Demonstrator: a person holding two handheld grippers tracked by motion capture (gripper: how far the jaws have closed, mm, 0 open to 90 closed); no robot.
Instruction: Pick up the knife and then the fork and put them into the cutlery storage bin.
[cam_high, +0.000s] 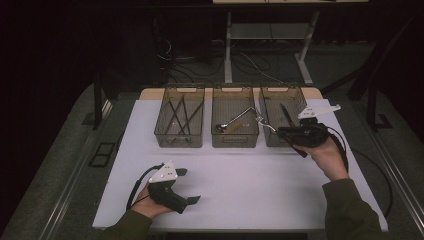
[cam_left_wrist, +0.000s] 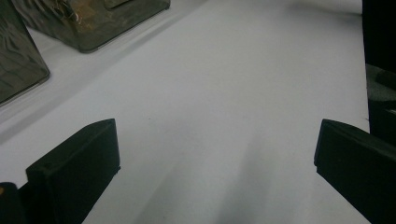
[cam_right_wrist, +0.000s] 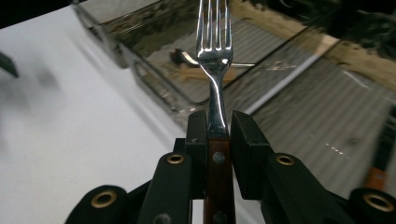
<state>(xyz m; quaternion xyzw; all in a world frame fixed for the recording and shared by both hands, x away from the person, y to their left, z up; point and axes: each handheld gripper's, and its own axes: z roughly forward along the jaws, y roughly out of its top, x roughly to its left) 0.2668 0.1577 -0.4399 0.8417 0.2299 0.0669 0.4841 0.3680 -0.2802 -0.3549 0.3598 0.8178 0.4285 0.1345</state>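
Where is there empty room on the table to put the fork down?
The white tabletop is bare between the three clear plastic bins and the near edge, beside the left gripper. By the bins it is crowded: the right gripper holds the wooden-handled fork there.

The left hand-held gripper (cam_high: 187, 186) sits low in the person's left hand, its jaws spread wide. The right hand-held gripper (cam_high: 278, 131) is raised on an outstretched forearm, jaws clamped nearly together.

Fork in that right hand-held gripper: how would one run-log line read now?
right hand-held gripper: shut on fork | fork: above bins' near edge | left hand-held gripper: open, empty, over table
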